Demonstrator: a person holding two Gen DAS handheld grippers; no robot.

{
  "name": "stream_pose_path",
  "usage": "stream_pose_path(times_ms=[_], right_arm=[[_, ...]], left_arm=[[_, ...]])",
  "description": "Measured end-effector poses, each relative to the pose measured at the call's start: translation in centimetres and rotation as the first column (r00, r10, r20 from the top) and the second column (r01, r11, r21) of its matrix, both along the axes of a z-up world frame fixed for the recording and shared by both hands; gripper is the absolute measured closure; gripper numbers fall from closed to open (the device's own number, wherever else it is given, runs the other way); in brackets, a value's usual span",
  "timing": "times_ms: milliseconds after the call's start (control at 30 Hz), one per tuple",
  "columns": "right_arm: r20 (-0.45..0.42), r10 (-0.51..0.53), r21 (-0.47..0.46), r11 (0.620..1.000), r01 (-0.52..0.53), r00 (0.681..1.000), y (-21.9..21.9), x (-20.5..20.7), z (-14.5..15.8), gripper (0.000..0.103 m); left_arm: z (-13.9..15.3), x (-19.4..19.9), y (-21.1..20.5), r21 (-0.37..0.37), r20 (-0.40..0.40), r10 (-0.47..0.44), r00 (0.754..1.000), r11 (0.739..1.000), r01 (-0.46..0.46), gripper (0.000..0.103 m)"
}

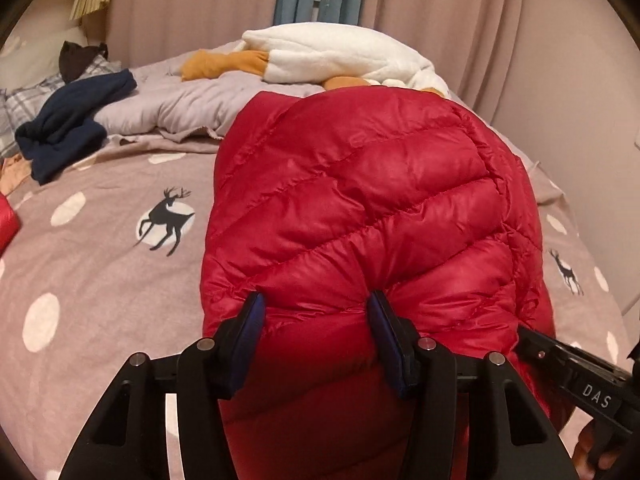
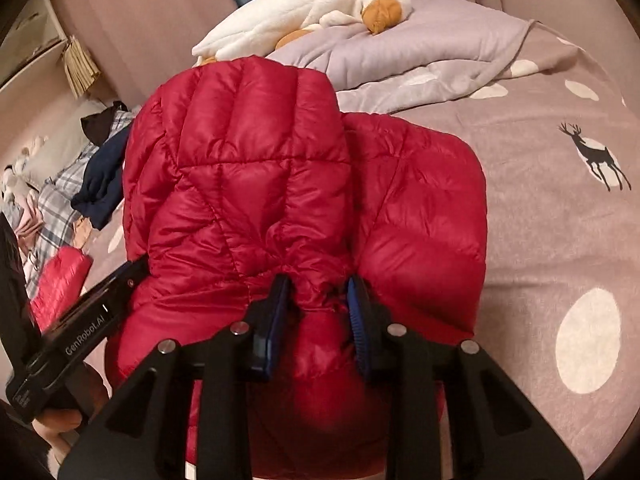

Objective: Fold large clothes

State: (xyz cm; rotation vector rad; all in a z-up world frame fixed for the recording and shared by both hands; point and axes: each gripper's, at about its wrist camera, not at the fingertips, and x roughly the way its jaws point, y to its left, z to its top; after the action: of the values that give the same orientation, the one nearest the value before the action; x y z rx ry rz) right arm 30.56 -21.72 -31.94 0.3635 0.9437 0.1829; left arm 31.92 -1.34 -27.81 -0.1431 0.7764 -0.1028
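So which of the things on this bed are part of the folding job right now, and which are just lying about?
In the job:
red puffer jacket
left gripper, fingers pinching the jacket
right gripper, likewise

Lying about:
navy garment
plush goose
grey quilt
plaid cloth

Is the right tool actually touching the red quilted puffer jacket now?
Touching. The right wrist view shows the right tool with both pads pinching a gathered fold of the red quilted puffer jacket.

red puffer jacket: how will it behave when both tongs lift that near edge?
Likely floppy: the red puffer jacket already bulges and creases around the left tongs and right tongs, which pinch bunched fabric. Probably light for its bulk, given the puffy quilted channels. The glossy shell looks slick, so a shallow pinch might slip.
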Motion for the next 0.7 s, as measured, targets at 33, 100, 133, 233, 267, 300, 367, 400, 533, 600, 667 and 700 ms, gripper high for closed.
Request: stream_pose_path(times_ms=[33, 100, 133, 233, 267, 300, 367, 400, 533, 600, 667, 700], right_arm=[[-0.002, -0.004, 0.007, 1.0, 0.004, 1.0, -0.1, 0.0, -0.2, 0.074], [-0.011, -0.015, 0.029, 0.999, 0.015, 1.0, -0.4, -0.1, -0.3, 0.073], [-0.014, -0.02, 0.032, 0.999, 0.02, 1.0, -0.4, -0.1, -0.2, 0.073], [-0.011, -0.032, 0.007, 0.999, 0.032, 0.999, -0.1, -0.4, 1.0, 0.071], [-0.009, -0.038, -0.009, 0.999, 0.038, 0.999, 0.0, -0.6, 1.6, 0.07], [-0.005, -0.045, -0.021, 0.999, 0.045, 0.999, 0.0, -0.9, 2.3, 0.07], [0.021, -0.053, -0.021, 0.998, 0.054, 0.998, -0.1, -1.7, 3.9, 0.07], [0.048, -0.058, -0.02, 0.998, 0.059, 0.997, -0.3, -2.2, 5.0, 0.07], [0.154, -0.066, -0.081, 0.994, 0.079, 0.986, -0.3, -4.8, 9.4, 0.069], [0.208, -0.076, -0.108, 0.989, 0.1, 0.975, -0.4, -6.6, 11.8, 0.069], [0.246, -0.08, -0.136, 0.984, 0.117, 0.966, -0.5, -8.1, 13.5, 0.069], [0.258, -0.081, -0.157, 0.98, 0.125, 0.963, -0.5, -8.8, 14.3, 0.069]], left_arm=[[-0.1, 0.1, 0.2, -0.01, -0.005, 0.002, 1.0, 1.0, -0.002, 0.05], [0.0, 0.2, 0.3, -0.018, -0.01, 0.002, 1.0, 1.0, -0.003, 0.05], [0.2, 0.1, 0.4, -0.016, -0.011, 0.007, 1.0, 1.0, -0.008, 0.05], [1.3, -0.1, -0.3, 0.021, -0.015, 0.041, 0.999, 0.999, -0.04, 0.05], [1.7, -0.2, -0.5, 0.039, -0.017, 0.05, 0.999, 0.998, -0.05, 0.05], [2.6, -0.6, -0.8, 0.066, -0.014, 0.059, 0.998, 0.996, -0.058, 0.05], [4.3, -1.8, -1.2, 0.077, 0.034, 0.043, 0.998, 0.996, -0.046, 0.05], [5.2, -2.4, -1.2, 0.07, 0.061, 0.037, 0.997, 0.997, -0.041, 0.05], [9.3, -5.5, -0.7, 0.044, 0.152, 0.09, 0.984, 0.994, -0.098, 0.05], [11.2, -7.3, -0.2, 0.016, 0.195, 0.103, 0.975, 0.994, -0.109, 0.05], [13.1, -9.3, 0.2, -0.012, 0.241, 0.123, 0.963, 0.992, -0.124, 0.05], [13.9, -10.1, 0.4, -0.021, 0.261, 0.129, 0.957, 0.992, -0.128, 0.05]])
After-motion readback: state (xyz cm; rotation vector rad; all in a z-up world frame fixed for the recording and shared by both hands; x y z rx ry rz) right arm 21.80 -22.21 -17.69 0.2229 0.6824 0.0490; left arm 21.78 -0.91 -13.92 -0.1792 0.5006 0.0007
